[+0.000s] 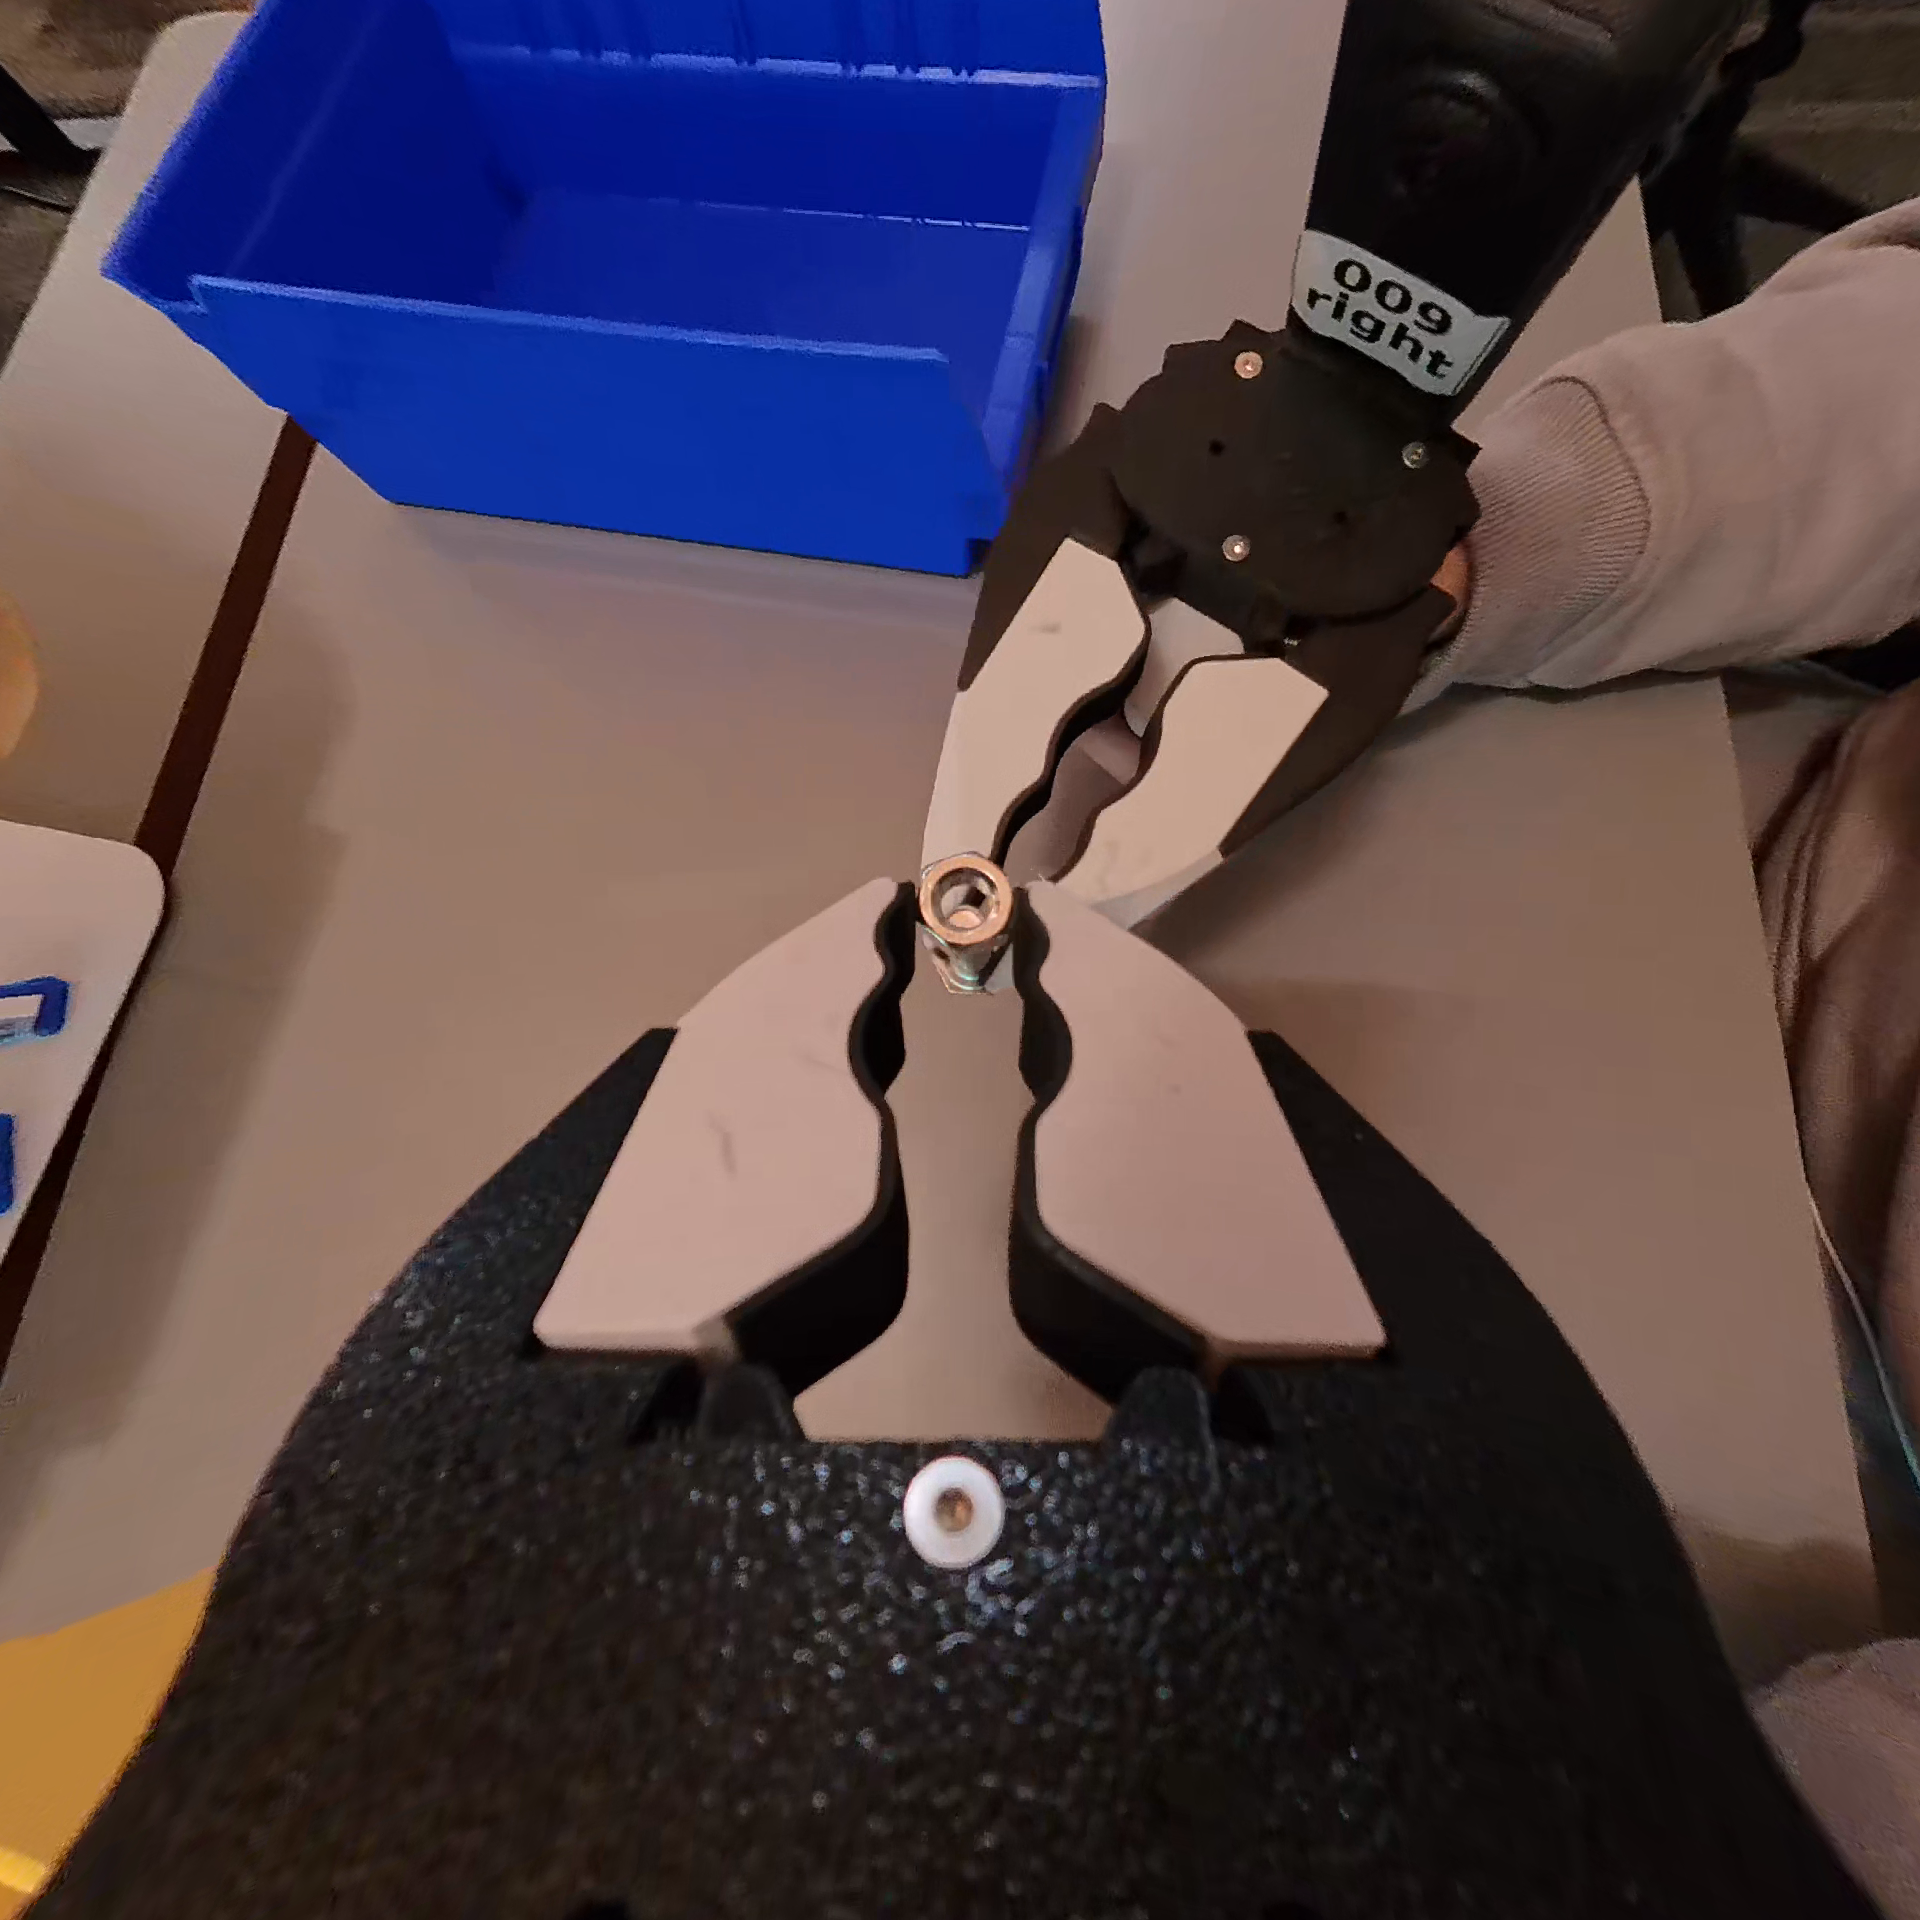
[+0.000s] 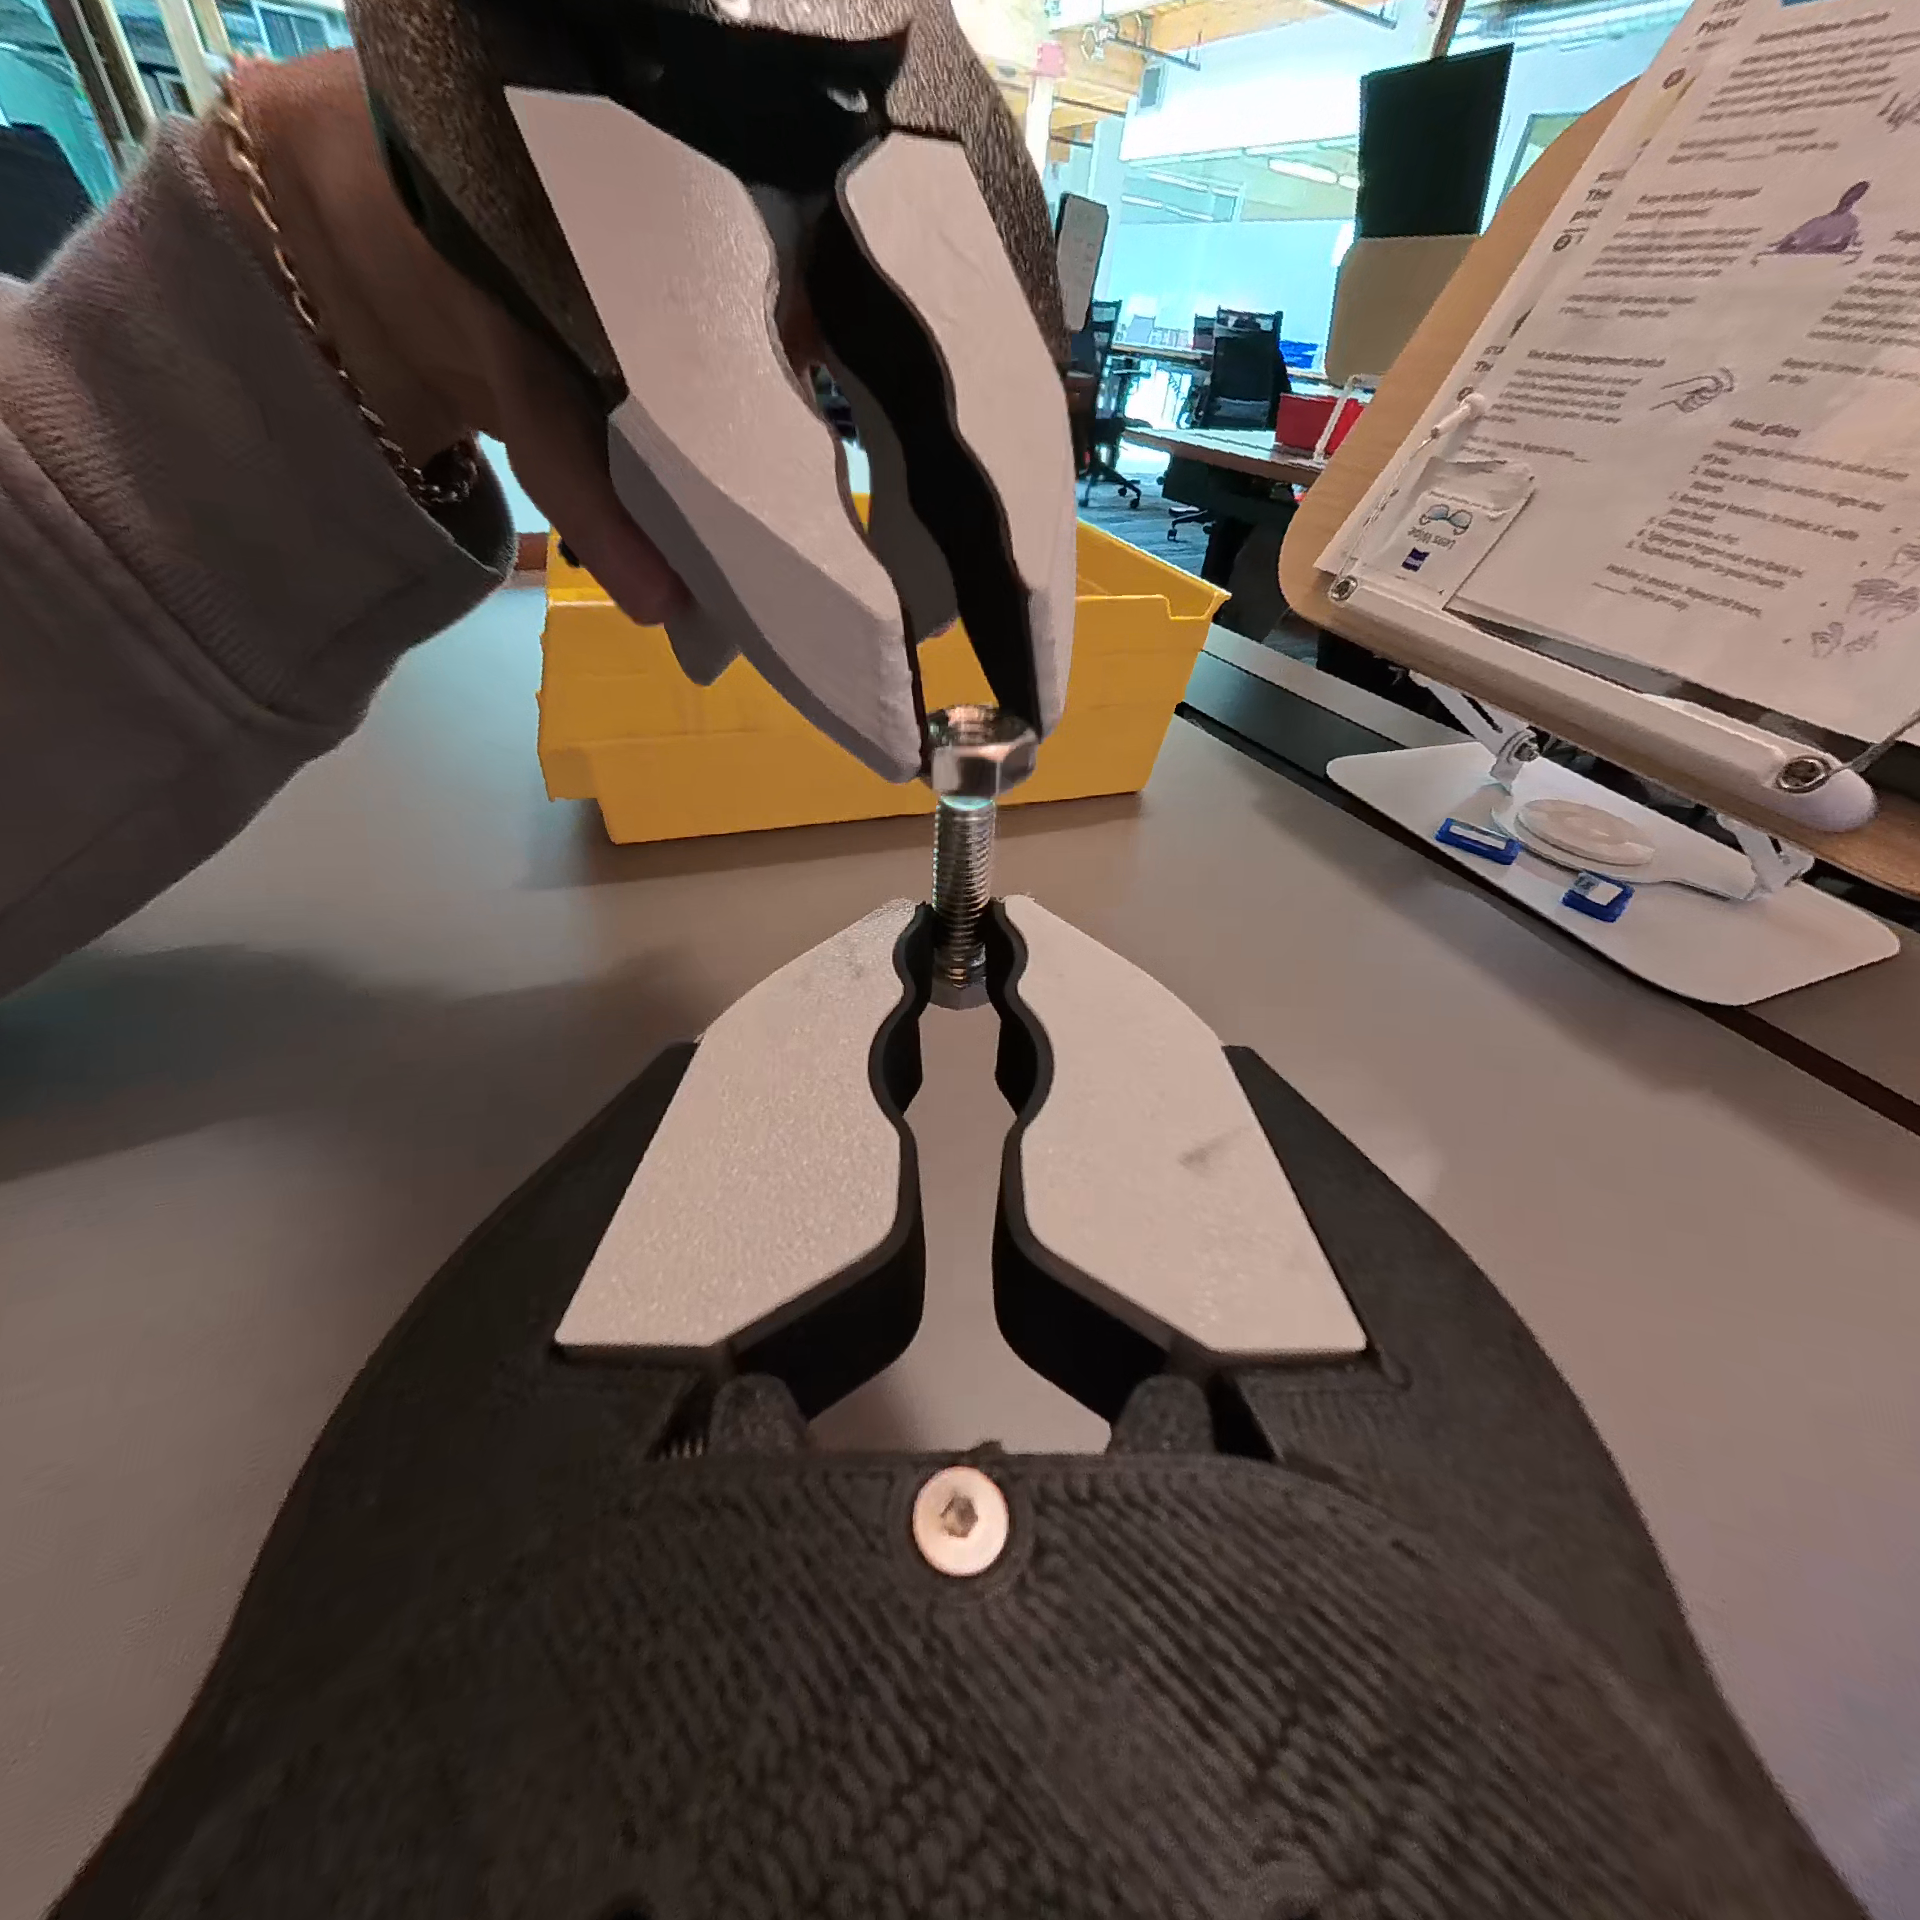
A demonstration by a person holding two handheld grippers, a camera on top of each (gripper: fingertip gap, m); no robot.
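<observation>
Left gripper [image 1: 966,914]: fingers narrow, closed on a silver hex nut [image 1: 967,902] at the very tips. The right wrist view confirms it from the side: both tips press on the nut's flats [image 2: 982,753], gripper coming down from above.

Right gripper [image 2: 961,940]: fingers narrower, clamped on the threaded shaft of a silver bolt [image 2: 959,883]. The bolt stands upright, its hex head below, seated in the notch between the fingers; the nut sits at the top end of the thread. In the left wrist view this gripper reaches in from the upper right, tips just behind the nut.

Both pieces are held clear above the grey surface [image 1: 582,748], between the two grippers.

Around:
- Blue bin [image 1: 623,312], open-topped, beyond the left gripper.
- Yellow bin [image 2: 790,727] behind the nut in the right wrist view.
- Wooden stand with printed sheets [image 2: 1662,416] at right on a white base, with small blue clips near its foot.
- Person's sleeve [image 1: 1683,520], pale, behind the right gripper; a chain bracelet [image 2: 312,312] at the other wrist.
</observation>
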